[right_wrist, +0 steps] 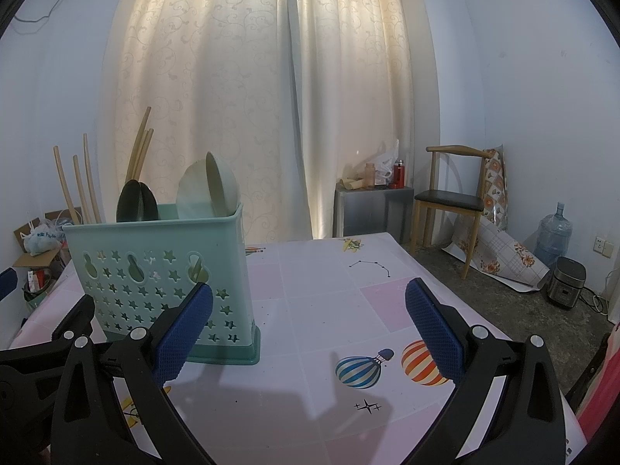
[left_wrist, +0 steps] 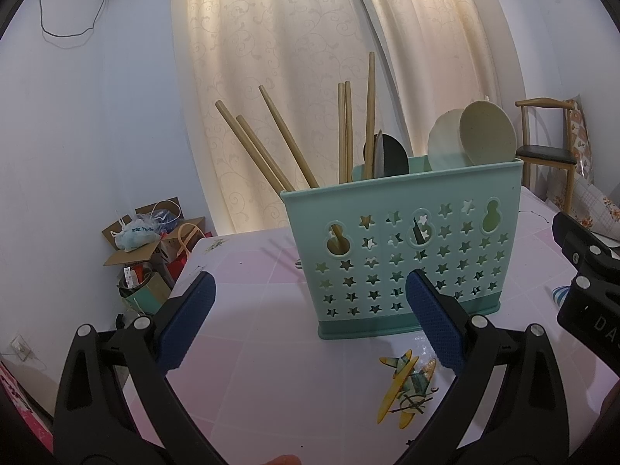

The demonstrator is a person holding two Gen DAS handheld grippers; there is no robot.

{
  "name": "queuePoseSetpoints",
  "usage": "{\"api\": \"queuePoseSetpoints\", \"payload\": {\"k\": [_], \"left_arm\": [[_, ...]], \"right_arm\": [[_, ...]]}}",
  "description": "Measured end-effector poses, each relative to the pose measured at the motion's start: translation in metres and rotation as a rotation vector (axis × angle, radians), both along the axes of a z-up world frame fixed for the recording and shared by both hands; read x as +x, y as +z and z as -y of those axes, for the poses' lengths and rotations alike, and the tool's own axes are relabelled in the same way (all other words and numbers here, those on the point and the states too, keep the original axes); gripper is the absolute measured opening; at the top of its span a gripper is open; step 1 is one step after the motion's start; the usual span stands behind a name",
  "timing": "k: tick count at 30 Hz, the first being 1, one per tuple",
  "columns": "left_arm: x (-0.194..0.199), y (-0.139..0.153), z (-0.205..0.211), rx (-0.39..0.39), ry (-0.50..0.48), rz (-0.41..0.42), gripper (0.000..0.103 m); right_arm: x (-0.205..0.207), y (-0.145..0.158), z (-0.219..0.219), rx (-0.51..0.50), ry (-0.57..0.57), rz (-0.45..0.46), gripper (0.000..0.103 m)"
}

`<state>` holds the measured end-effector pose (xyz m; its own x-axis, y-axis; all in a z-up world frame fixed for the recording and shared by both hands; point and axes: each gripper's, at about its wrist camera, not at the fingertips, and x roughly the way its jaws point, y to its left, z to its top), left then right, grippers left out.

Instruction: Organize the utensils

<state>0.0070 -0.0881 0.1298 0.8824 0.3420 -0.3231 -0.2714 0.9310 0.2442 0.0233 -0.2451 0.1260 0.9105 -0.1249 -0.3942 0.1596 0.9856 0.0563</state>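
Note:
A mint-green utensil caddy (left_wrist: 403, 248) with star cut-outs stands on the pink tablecloth; it also shows at the left of the right wrist view as the caddy (right_wrist: 162, 271). Several wooden chopsticks (left_wrist: 271, 143) lean in its left compartment, dark spoons (left_wrist: 387, 155) in the middle, pale spoons (left_wrist: 472, 135) at the right. My left gripper (left_wrist: 310, 321) is open in front of the caddy, empty. My right gripper (right_wrist: 310, 325) is open and empty too, its left finger pad (right_wrist: 182, 329) in front of the caddy's corner. The right gripper's body (left_wrist: 585, 286) shows at the left wrist view's right edge.
The table (right_wrist: 329, 290) carries a printed cloth with balloons and planes. Cardboard boxes and bags (left_wrist: 151, 244) sit on the floor at the left. A wooden chair (right_wrist: 449, 201), a small cabinet (right_wrist: 372, 209), a water bottle (right_wrist: 552, 236) and a cooker (right_wrist: 565, 283) stand at the right.

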Motion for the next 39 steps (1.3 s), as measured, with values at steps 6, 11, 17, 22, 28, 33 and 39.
{"api": "queuePoseSetpoints", "payload": {"k": [6,11,17,22,28,33,39], "left_arm": [[0.0002,0.0003,-0.0004,-0.002,0.000,-0.001,0.095],[0.0000,0.0005,0.0002,-0.002,0.000,0.000,0.095],[0.0004,-0.0004,0.0011,0.000,-0.001,-0.001,0.095],[0.0005,-0.0008,0.0022,0.000,-0.001,-0.002,0.095],[0.0006,-0.0006,0.0021,0.000,-0.001,-0.002,0.095],[-0.0001,-0.0003,0.0038,-0.001,0.000,0.000,0.095],[0.0006,-0.0002,0.0014,-0.001,-0.001,-0.002,0.095]], "right_arm": [[0.0000,0.0000,0.0000,0.000,0.000,0.000,0.097],[-0.0004,0.0000,0.0007,0.000,0.000,0.000,0.097],[-0.0005,0.0000,0.0007,0.000,0.000,0.000,0.097],[-0.0002,0.0001,0.0003,0.000,0.000,0.000,0.097],[-0.0001,0.0001,0.0004,0.000,0.000,0.000,0.097],[-0.0004,0.0000,0.0007,0.000,0.000,0.000,0.097],[-0.0005,0.0001,0.0008,0.000,0.000,0.000,0.097]]}}
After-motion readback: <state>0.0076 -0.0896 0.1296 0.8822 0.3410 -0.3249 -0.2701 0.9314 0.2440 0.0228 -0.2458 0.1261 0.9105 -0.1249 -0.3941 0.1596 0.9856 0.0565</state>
